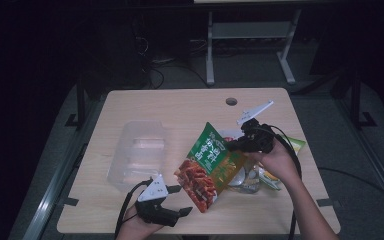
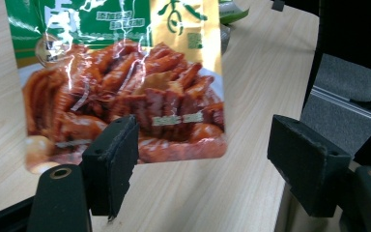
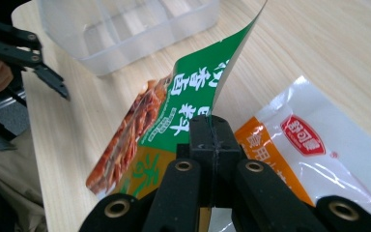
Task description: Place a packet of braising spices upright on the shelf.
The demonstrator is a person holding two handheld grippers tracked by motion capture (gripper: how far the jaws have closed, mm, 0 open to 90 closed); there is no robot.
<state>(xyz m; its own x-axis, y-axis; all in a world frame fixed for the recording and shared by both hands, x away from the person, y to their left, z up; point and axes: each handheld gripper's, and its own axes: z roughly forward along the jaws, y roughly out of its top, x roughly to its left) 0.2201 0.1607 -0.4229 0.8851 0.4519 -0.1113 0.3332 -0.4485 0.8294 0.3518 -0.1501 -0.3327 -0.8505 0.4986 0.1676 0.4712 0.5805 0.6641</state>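
At six o'clock on the table (image 1: 130, 107), the left gripper (image 1: 180, 200) rests with its jaws apart, holding nothing. Toward three o'clock, the right gripper (image 1: 228, 145) is clamped on one green and red snack packet (image 1: 207, 165), lifted and tilted above the few other packets (image 1: 265, 177). At nine o'clock sits one clear plastic box (image 1: 137, 152).

The packet (image 1: 207, 165) is glossy, crinkled foil-like plastic. The table (image 1: 145, 107) is pale matt wood-grain. The bin (image 1: 137, 155) is clear smooth plastic. The pads (image 2: 111, 164) look matt, rough-edged black.
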